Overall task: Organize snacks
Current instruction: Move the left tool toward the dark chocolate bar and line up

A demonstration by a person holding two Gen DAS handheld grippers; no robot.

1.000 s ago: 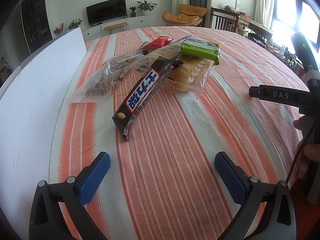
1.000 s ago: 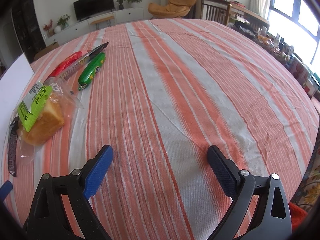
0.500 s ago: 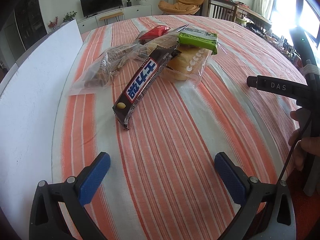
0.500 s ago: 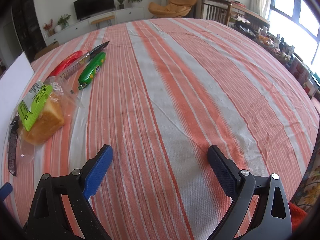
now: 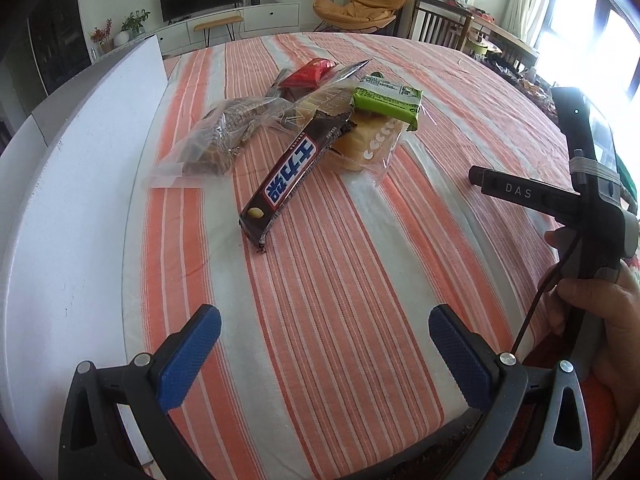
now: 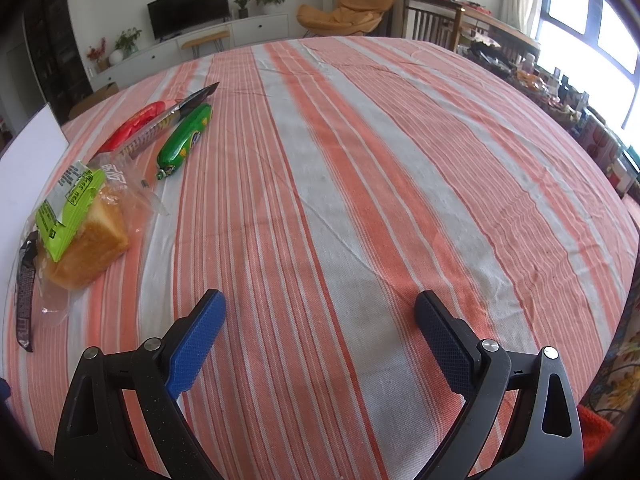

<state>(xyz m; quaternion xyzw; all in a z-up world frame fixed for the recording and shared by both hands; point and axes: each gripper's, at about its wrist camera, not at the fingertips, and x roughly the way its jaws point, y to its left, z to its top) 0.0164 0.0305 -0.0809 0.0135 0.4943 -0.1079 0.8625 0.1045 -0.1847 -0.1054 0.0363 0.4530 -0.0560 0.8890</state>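
A pile of snacks lies on the striped tablecloth (image 5: 340,280). In the left wrist view a dark chocolate bar (image 5: 292,172) points toward me, leaning on a bagged bread (image 5: 368,144) with a green label (image 5: 386,100). A clear bag of biscuits (image 5: 218,140) lies left of it and a red packet (image 5: 308,74) behind. My left gripper (image 5: 324,344) is open and empty, short of the bar. In the right wrist view the bread (image 6: 86,240), a green sausage-shaped snack (image 6: 184,140) and the red packet (image 6: 134,124) lie at the left. My right gripper (image 6: 320,332) is open and empty over bare cloth.
A white board (image 5: 68,200) runs along the table's left edge. The right gripper's body and the hand holding it (image 5: 592,240) show at the right of the left wrist view. Chairs and a cluttered table (image 6: 480,36) stand beyond the far edge.
My left gripper has drawn back and tilted slightly, so the snack pile sits a little farther up the view. The right gripper has not moved.
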